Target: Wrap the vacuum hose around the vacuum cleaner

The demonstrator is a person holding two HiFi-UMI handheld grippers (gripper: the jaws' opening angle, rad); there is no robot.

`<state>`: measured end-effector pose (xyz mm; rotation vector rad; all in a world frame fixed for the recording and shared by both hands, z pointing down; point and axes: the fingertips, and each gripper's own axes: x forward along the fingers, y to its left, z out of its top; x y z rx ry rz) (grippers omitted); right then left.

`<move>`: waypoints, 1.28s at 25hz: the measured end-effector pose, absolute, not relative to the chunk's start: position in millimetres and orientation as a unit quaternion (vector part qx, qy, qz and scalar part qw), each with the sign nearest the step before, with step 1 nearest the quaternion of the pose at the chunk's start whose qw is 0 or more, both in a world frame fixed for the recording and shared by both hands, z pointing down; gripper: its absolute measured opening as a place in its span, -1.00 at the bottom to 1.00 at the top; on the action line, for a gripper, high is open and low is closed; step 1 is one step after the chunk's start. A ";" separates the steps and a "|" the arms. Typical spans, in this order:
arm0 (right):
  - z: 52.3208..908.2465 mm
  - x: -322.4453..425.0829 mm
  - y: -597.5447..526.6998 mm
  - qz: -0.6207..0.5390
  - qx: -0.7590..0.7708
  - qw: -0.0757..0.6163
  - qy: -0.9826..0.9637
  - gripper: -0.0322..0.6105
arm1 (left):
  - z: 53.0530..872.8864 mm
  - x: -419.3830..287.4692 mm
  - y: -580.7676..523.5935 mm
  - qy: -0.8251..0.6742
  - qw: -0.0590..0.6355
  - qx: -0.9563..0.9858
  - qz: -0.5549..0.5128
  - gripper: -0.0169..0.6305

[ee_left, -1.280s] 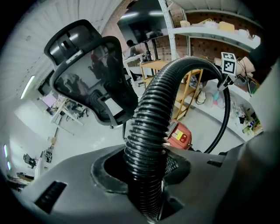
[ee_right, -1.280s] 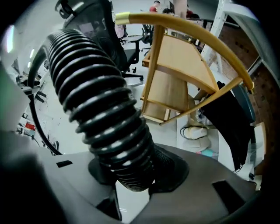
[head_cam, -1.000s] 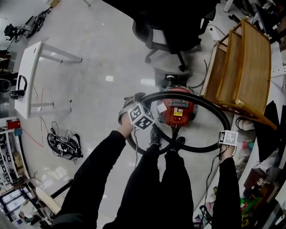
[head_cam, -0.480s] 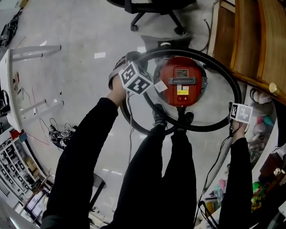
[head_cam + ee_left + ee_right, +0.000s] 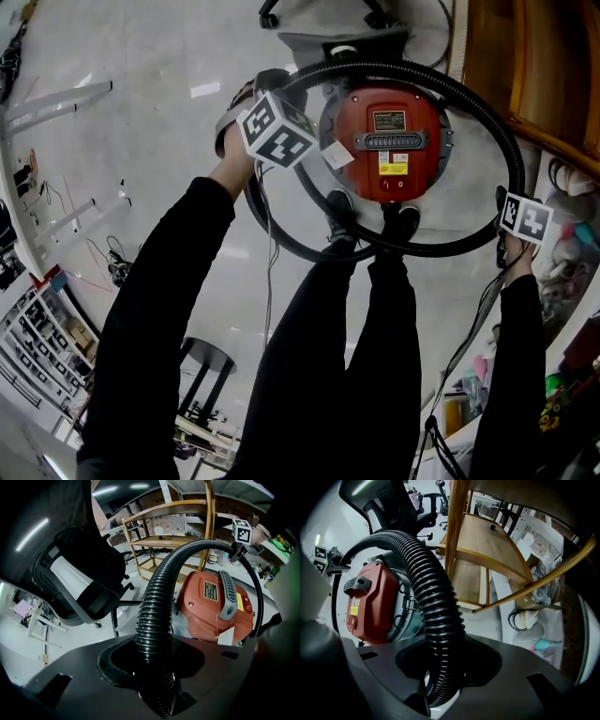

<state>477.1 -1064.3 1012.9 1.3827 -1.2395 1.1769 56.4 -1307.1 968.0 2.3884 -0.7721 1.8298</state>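
Left gripper (image 5: 154, 688) and right gripper (image 5: 436, 686) each pinch the ribbed black hose (image 5: 157, 606) looping the round red vacuum cleaner (image 5: 206, 606).

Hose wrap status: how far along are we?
Done: the black ribbed vacuum hose already circles the red canister vacuum cleaner. In hand: the left gripper and the right gripper are each shut on the hose, on opposite sides of the loop. Left: the loop stands wide of the canister; it likely needs lowering and snugging, then release.
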 end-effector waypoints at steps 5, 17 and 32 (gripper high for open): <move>1038.5 474.3 -1069.0 0.474 0.568 0.448 -0.502 -0.41 | 980.5 59.6 -1309.1 -0.246 0.021 0.769 0.590 -0.44; 1062.4 468.5 -1066.2 0.490 0.540 0.457 -0.510 -0.41 | 1037.3 62.6 -1306.4 -0.223 0.073 0.735 0.636 -0.43; 1101.9 464.4 -1071.0 0.475 0.539 0.486 -0.498 0.04 | 954.9 16.0 -1241.6 -0.324 0.138 0.787 0.506 0.02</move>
